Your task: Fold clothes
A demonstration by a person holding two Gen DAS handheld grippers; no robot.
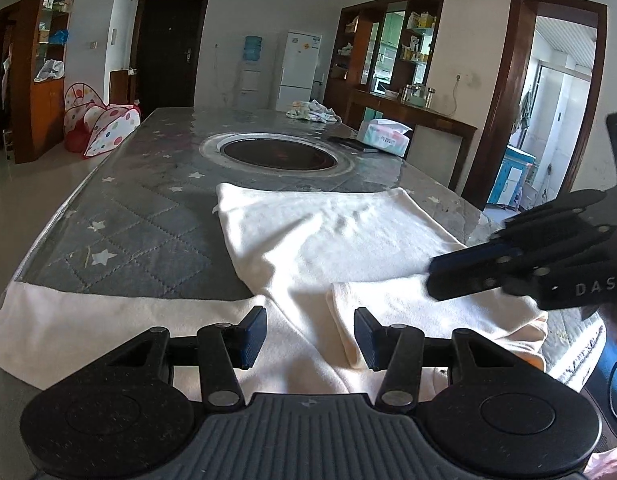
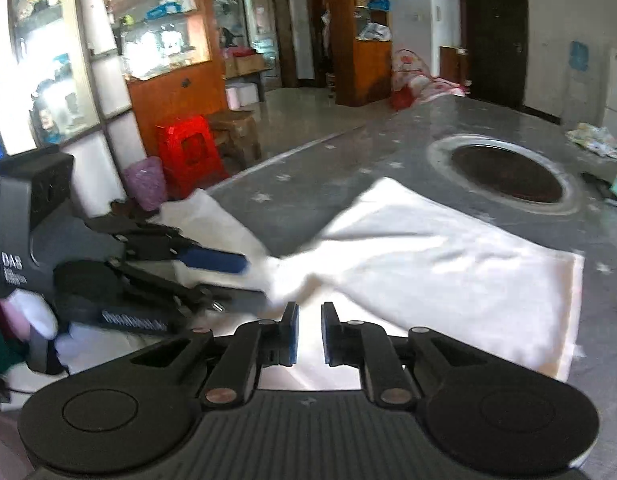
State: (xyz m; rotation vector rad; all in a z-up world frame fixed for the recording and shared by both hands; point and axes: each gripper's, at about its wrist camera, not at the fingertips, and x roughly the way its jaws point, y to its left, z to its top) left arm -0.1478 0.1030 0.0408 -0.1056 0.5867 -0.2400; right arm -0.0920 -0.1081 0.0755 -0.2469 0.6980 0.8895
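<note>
Both grippers, left gripper (image 1: 310,334) half spread and right gripper (image 2: 310,332) narrowly parted, are held empty over the partly folded white garment (image 1: 328,236), with further folds judged outstanding.

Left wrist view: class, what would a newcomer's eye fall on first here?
A white garment spread across the near end of the grey star-patterned table, one part folded over by the right tool. Behind it, a dark round recess in the tabletop.
</note>
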